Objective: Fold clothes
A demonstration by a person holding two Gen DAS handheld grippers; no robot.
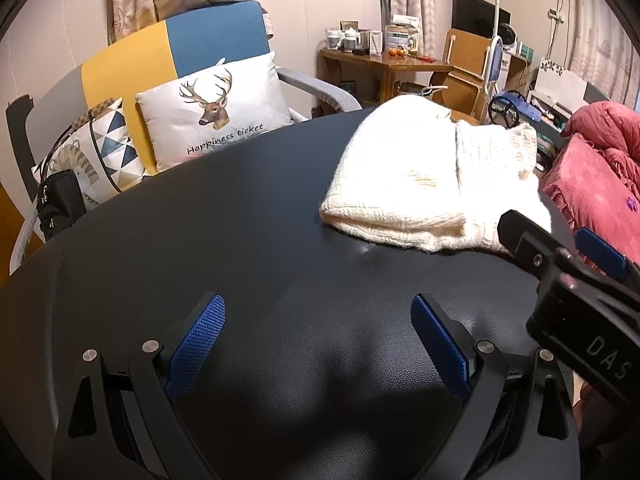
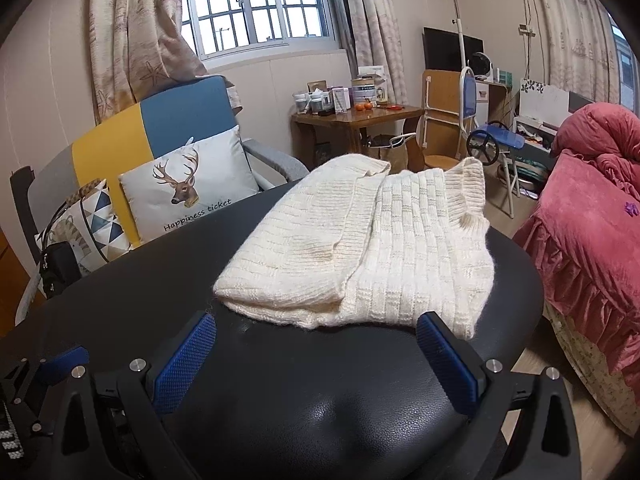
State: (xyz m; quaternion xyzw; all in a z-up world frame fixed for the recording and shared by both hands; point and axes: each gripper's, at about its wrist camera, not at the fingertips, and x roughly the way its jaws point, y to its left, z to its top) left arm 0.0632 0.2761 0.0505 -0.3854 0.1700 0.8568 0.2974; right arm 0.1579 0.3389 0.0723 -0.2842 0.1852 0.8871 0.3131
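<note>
Your left gripper (image 1: 318, 344) is spread wide w/ nothing in it, hovering over bare black table (image 1: 240, 240). White knit sweater (image 1: 420, 184) sits ahead and off to its right, already in a folded bundle. Right gripper (image 2: 316, 356) is wide apart and empty too, but the sweater (image 2: 360, 248) is straight ahead of it, near edge just beyond the fingertips, so that hand's def closer. Long axis looks to run away from you toward the far table rim. No bins or baskets on the table afaict, nothing to drop it into.
</note>
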